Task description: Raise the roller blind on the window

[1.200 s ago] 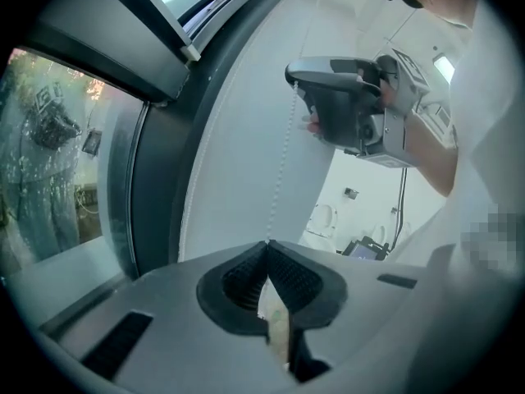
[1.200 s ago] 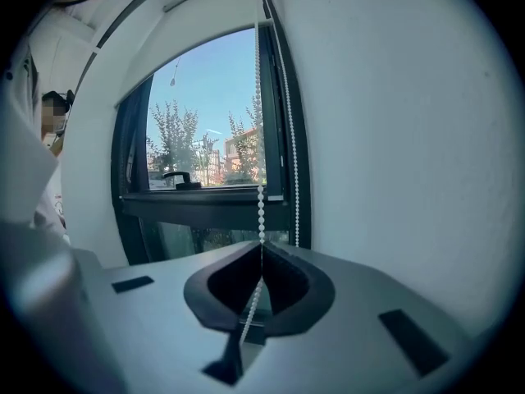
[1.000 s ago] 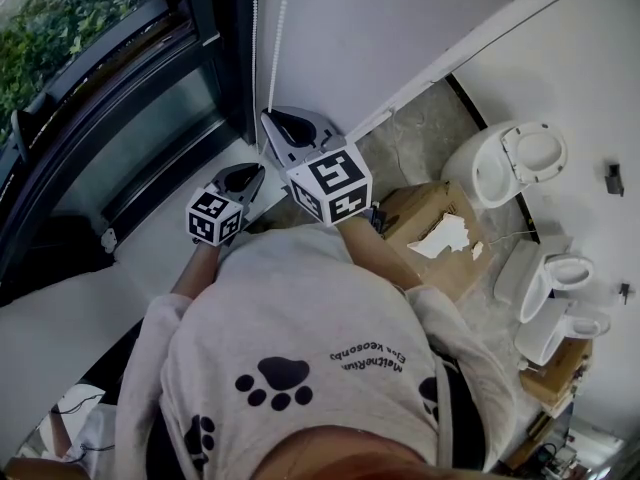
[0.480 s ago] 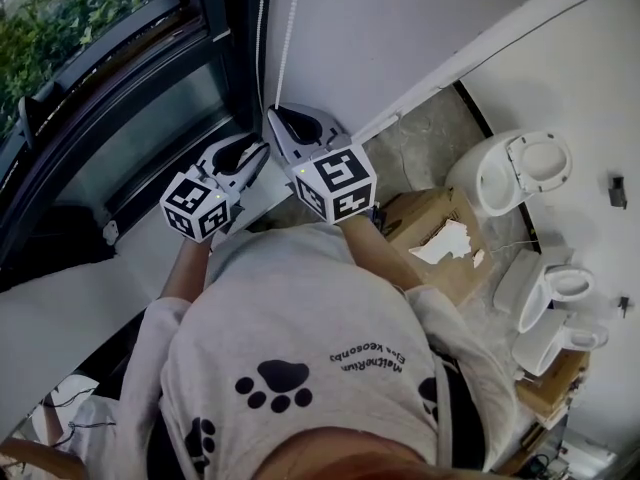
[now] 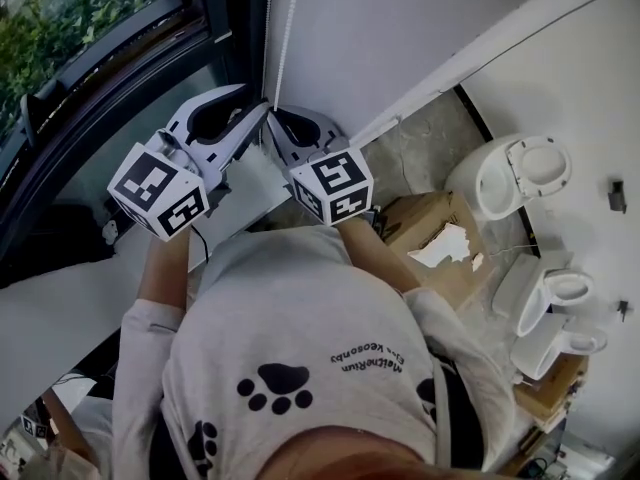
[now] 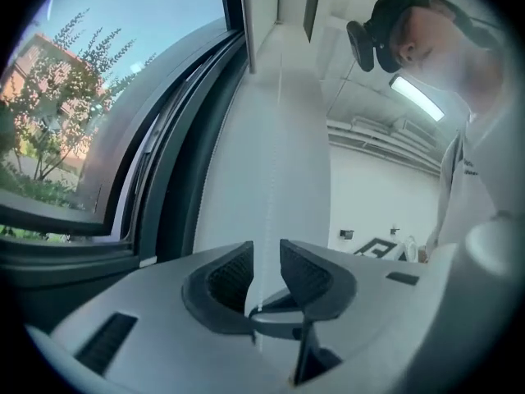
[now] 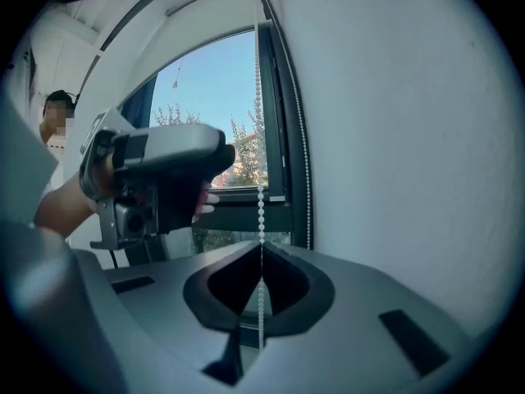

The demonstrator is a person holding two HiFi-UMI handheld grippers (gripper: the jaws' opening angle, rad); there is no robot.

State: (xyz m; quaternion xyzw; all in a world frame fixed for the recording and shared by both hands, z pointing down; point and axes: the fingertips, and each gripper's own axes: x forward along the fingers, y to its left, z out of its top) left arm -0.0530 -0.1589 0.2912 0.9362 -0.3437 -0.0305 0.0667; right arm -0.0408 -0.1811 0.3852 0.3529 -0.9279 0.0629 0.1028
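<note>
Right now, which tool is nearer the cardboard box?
Right. The right tool is toward the cardboard box, by the wall; the left tool, jaws just closing with the bead chain between them, is farther off by the window.

Left gripper (image 5: 255, 101) is raised out front, level, nearer the head than the right one, with the bare left forearm (image 5: 165, 268) stretched up behind its marker cube (image 5: 160, 190). Its jaws stand apart, having just been closing a little, and the bead chain (image 6: 267, 179) runs free between the pads, untouched. Right gripper (image 5: 272, 118) sits just beside it and lower, tipped slightly down, right arm (image 5: 385, 263) bent close to the chest, jaws pinched together on the bead chain.
</note>
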